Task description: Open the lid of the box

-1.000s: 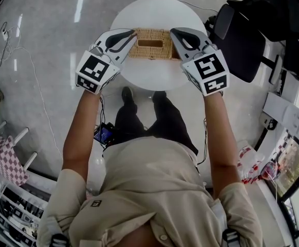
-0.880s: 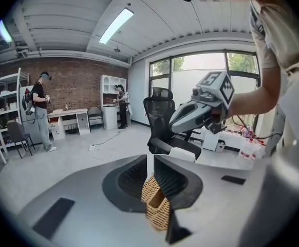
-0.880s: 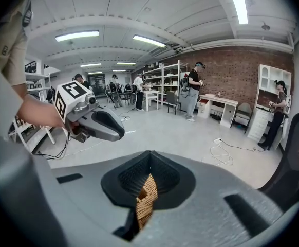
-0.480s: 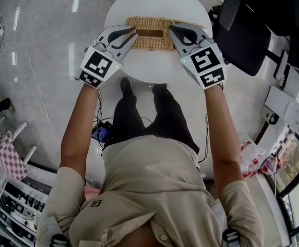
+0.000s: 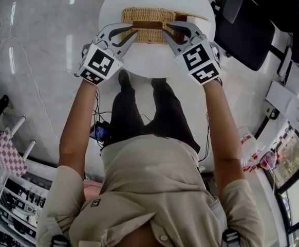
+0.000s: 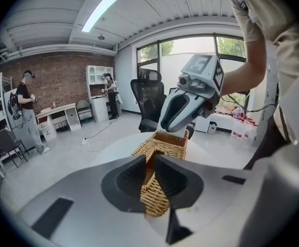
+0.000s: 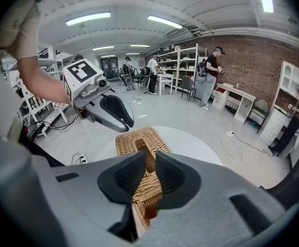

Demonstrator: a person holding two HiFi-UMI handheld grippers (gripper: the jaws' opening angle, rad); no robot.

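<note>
**Q:** State of the tongs?

**Me:** Left tongs (image 6: 148, 163) are pinched tight on one short end of the wicker lid (image 5: 149, 36). Right tongs (image 7: 149, 163) have just been easing apart. Their gap is narrow, wicker fills it, and the pads look to be pressing on the opposite end.

**Q:** Where is the box?

**Me:** Wicker box (image 5: 139, 13) sits at upper centre of the head view, on the round white counter (image 5: 154, 60). I cannot tell whether the lid is free of the body.

**Q:** What could go wrong?

**Me:** Uneven grip. If my right side lets go while my left holds, the lid likely pivots and drops at its right end. It could also drag the light box across the small counter toward the rim. The wicker edge is thin and looks springy, so it could slip or bend.
</note>
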